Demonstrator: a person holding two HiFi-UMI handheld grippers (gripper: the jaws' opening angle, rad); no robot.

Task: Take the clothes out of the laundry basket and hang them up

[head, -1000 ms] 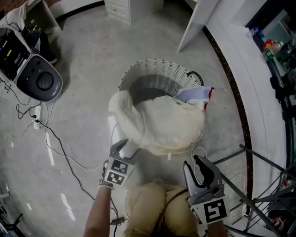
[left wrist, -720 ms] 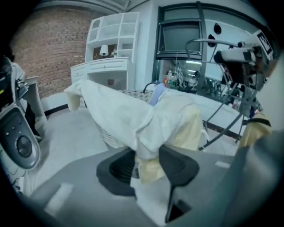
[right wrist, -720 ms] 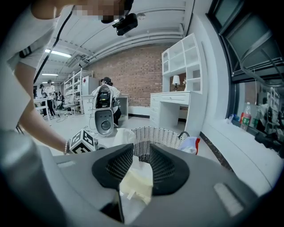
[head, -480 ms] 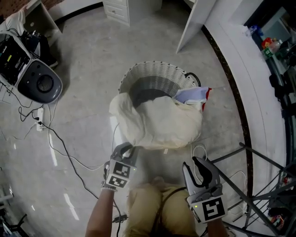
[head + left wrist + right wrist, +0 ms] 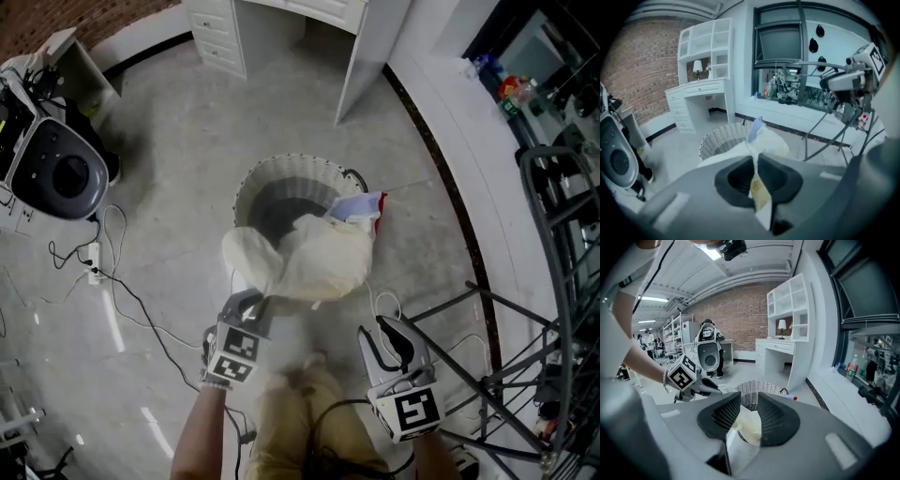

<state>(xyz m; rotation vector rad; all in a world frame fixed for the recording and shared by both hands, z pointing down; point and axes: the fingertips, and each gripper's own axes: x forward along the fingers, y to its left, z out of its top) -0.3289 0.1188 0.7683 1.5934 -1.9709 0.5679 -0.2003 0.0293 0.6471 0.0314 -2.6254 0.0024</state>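
A white wicker laundry basket stands on the grey floor. A cream garment spills out over its near rim, with a blue, white and red garment behind it. My left gripper has just been closing and is shut on the cream garment's near edge, lifting it; in the left gripper view the fabric is pinched between the jaws. My right gripper hovers to the right, jaws apart and nothing between them. In the right gripper view the basket and the left gripper lie ahead.
A dark metal drying rack stands at the right. Cables trail over the floor at the left, near a grey machine. A white desk with drawers is behind the basket. A person's legs are below.
The left gripper has closed on the cream garment's edge and risen with it, pulling the fabric up. The right gripper has risen too, still empty. The basket now looks smaller and farther below.
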